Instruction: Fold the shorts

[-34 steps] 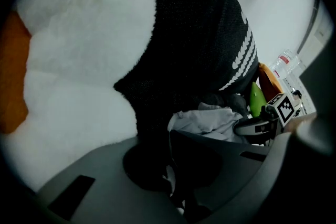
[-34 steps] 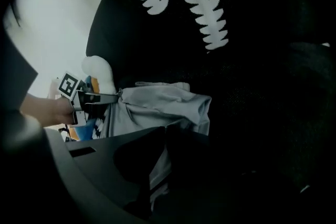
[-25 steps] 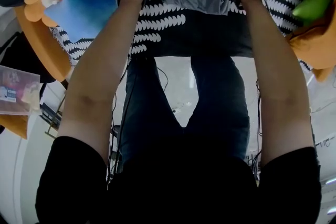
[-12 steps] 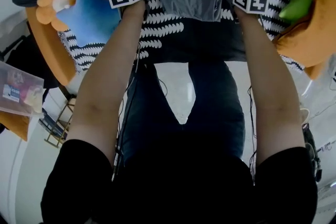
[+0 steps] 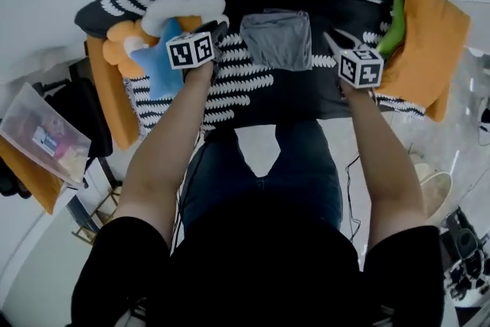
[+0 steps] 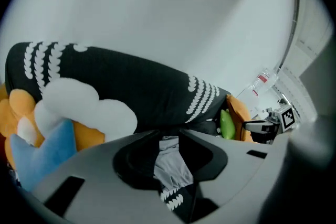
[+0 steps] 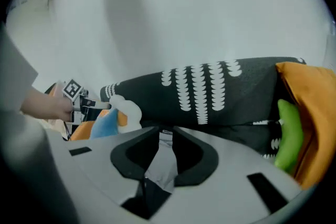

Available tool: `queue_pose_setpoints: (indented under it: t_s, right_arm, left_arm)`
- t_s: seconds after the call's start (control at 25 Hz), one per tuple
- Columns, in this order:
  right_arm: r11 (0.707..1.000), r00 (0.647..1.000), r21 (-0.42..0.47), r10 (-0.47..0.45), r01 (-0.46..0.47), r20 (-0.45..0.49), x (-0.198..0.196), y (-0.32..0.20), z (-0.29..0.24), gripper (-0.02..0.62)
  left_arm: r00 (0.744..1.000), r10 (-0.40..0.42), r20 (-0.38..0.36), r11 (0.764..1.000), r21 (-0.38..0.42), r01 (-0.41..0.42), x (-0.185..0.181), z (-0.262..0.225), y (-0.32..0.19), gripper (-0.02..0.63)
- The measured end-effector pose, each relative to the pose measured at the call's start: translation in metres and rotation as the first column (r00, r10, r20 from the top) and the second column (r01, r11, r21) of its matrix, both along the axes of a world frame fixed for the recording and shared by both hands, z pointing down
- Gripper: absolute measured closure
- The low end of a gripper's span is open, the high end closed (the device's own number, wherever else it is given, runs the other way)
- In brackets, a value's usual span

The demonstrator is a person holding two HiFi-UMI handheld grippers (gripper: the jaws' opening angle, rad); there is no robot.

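Since shorts [image 5: 276,40] lie as a compact grey rectangle, flat on the black-w/-white-print counter [image 5: 253,92] near its back edge, the fold looks done or nearly so; prob. the release/finish step. Edges look fairly square from head view; can't tell layer count.

Left claw [image 5: 214,34] sits just beside shorts' left edge and right claw [image 5: 337,44] just beside the right edge. Both are apart and empty, not touching the fabric. Each gripper view shows shorts only through the jaw gap, further off.

Next move, if any: prob. a light press or tidy of a stray edge. That needs a low, flat approach so the stack isn't dragged open. Otherwise, back away clean.

Around:
- Blue star pillow [image 5: 157,61] and white cloud pillow [image 5: 184,10] are close by L claw.
- Green plush [image 5: 394,28] and orange cushion [image 5: 421,42] are near R claw.
- Clear bin [image 5: 42,138] is off to far left, well apart.

Nothing lies on the shorts. The pillows crowd both sides, so a wide sideways swing could bump them.
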State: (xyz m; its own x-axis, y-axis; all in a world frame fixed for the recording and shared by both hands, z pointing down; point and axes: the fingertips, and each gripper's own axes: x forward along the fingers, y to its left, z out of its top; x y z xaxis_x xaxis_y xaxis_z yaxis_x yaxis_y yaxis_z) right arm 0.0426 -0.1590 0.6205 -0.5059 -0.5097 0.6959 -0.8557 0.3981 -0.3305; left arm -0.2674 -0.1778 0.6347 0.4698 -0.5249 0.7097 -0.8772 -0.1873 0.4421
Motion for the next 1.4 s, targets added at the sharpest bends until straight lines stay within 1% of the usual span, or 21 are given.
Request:
queue_pose_setpoints:
  t_s: [0.08,0.2,0.32,0.44,0.56,0.64,0.8,0.92,1.08,1.28,1.4]
  right_arm:
    - [0.998,0.998,-0.010,0.063,-0.063,0.024,0.004,0.022,-0.029,0.512]
    - [0.995,0.994,-0.028,0.100,-0.098,0.053,0.003,0.058,-0.068,0.512]
    - [0.991,0.989,0.000,0.134,-0.135,0.067,0.007,0.084,-0.113,0.517]
    - [0.981,0.976,0.040,0.182,-0.188,0.115,0.010,0.104,-0.155,0.522]
    - [0.975,0.973,0.088,0.191,-0.203,0.128,0.014,0.121,-0.195,0.528]
    - [0.973,0.974,0.113,0.186,-0.201,0.130,0.014,0.131,-0.217,0.530]
    - [0.968,0.975,0.141,0.190,-0.206,0.117,0.015,0.153,-0.251,0.540]
    - [0.966,0.977,0.163,0.188,-0.202,0.101,0.014,0.165,-0.270,0.545]
    - [0.961,0.978,0.186,0.189,-0.203,0.091,0.010,0.168,-0.291,0.552]
    - [0.957,0.980,0.216,0.184,-0.196,0.076,0.006,0.167,-0.316,0.557]
    - [0.956,0.983,0.228,0.175,-0.185,0.064,-0.001,0.165,-0.325,0.558]
  left_arm:
    - [1.000,0.029,-0.004,0.999,0.013,-0.029,-0.004,-0.034,0.010,0.486]
    - [0.998,0.064,-0.028,0.997,0.041,-0.063,-0.005,-0.091,0.025,0.491]
    - [0.995,0.101,-0.025,0.992,0.083,-0.099,-0.004,-0.142,0.033,0.510]
    - [0.990,0.143,-0.017,0.983,0.114,-0.140,0.001,-0.186,0.042,0.526]
    - [0.982,0.183,-0.035,0.974,0.145,-0.177,0.010,-0.223,0.052,0.538]
    - [0.977,0.211,-0.030,0.965,0.165,-0.204,0.013,-0.246,0.057,0.541]
    - [0.968,0.249,-0.028,0.947,0.219,-0.237,0.012,-0.291,0.063,0.541]
    - [0.968,0.251,-0.029,0.937,0.256,-0.235,0.003,-0.315,0.068,0.543]
    - [0.969,0.244,-0.042,0.930,0.293,-0.221,-0.008,-0.340,0.078,0.548]
    - [0.960,0.277,-0.050,0.919,0.307,-0.249,-0.006,-0.358,0.094,0.548]
    - [0.955,0.290,-0.061,0.919,0.295,-0.260,-0.005,-0.357,0.101,0.548]
